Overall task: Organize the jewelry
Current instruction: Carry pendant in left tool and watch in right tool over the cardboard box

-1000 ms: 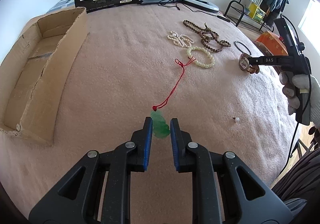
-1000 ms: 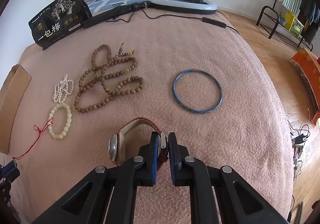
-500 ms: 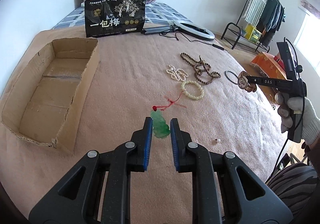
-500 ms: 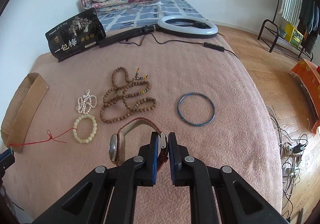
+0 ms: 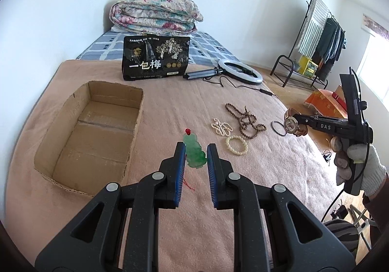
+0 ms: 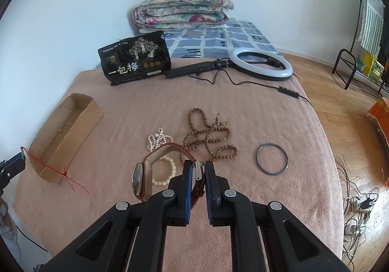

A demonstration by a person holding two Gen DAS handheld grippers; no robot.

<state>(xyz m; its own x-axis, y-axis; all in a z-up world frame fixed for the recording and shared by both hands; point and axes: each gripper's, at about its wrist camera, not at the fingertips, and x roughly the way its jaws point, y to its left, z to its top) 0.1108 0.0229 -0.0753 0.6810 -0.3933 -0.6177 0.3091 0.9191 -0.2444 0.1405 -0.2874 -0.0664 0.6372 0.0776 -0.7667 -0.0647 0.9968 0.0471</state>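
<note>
Above the pink blanket (image 5: 170, 101), the left gripper (image 5: 194, 157) was clamped on a green pendant (image 5: 194, 154), its red cord (image 6: 58, 172) dangling. The right gripper (image 6: 197, 174) pinched a watch (image 6: 145, 174) by its strap, beside the open cardboard box (image 5: 92, 131).

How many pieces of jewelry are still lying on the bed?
4: a pearl strand, a brown bead necklace beside it, a pale bead bracelet nearer, and a dark bangle off right. None seems hidden.
</note>
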